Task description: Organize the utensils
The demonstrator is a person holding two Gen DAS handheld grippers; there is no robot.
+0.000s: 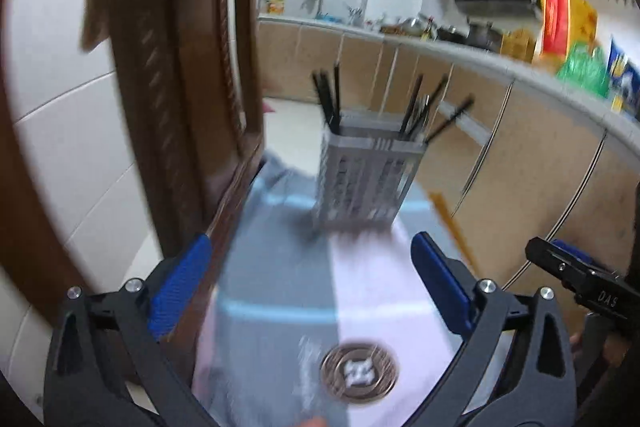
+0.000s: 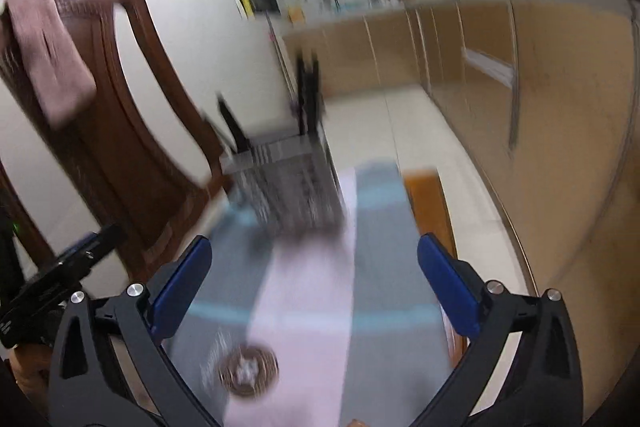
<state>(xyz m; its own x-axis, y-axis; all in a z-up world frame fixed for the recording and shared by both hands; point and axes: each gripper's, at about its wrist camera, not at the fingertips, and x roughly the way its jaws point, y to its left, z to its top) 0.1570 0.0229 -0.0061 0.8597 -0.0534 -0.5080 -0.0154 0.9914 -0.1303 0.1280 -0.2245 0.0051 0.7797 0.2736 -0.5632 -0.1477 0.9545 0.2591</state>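
Both views are smeared by motion, so fine detail is hard to read. The left claw (image 1: 310,281) stands wide with nothing between its blue pads, and the right claw (image 2: 314,283) is just as wide and equally empty; each hangs above the striped cloth (image 1: 280,287) that covers the desk. The grey slotted utensil holder (image 1: 366,179) stands upright on that cloth, ahead of both claws and near the far end, beside the brown wooden chair (image 1: 176,107). Dark chopsticks (image 1: 332,95) already stick up out of it, some clustered at one side and some leaning out at the other. No loose utensil shows on the cloth in either view; the only other thing lying there is a round brown coaster (image 1: 359,373) close to the claws. Judging by that, the gathering looks mostly done, and what may remain is tidying the leaning sticks into their compartments, though the blur leaves this uncertain.
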